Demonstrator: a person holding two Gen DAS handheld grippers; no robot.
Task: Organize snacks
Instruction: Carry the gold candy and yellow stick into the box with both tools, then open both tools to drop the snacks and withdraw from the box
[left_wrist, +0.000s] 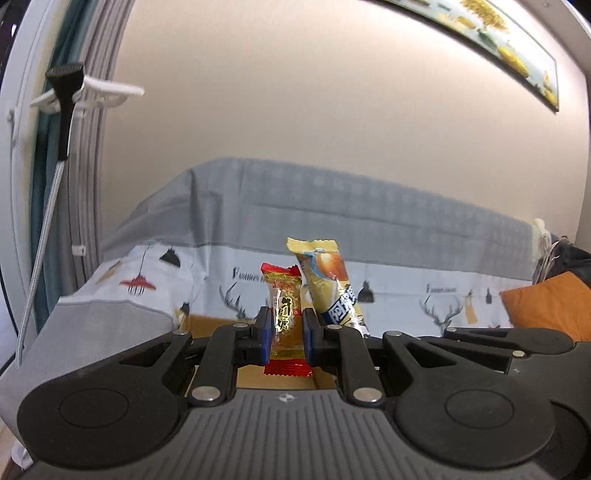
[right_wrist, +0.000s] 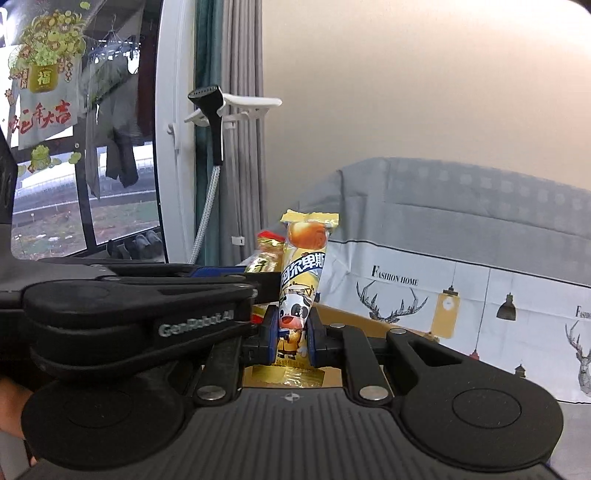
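My left gripper (left_wrist: 286, 330) is shut on a gold candy with red ends (left_wrist: 285, 317), held upright between its blue pads. My right gripper (right_wrist: 293, 334) is shut on a tall yellow snack packet with a cartoon cow (right_wrist: 301, 288), also upright. The two grippers are side by side and lifted. In the left wrist view the yellow packet (left_wrist: 327, 280) shows just right of the candy. In the right wrist view the left gripper's black body (right_wrist: 140, 299) fills the left side, with the gold candy (right_wrist: 264, 254) peeking behind it. A cardboard box (left_wrist: 210, 325) lies below both grippers.
A sofa under a grey and white cover printed with deer and lamps (left_wrist: 332, 221) stands ahead. An orange cushion (left_wrist: 550, 306) sits at its right end. A garment steamer head and hose (right_wrist: 212, 122) hang beside curtains and a window on the left.
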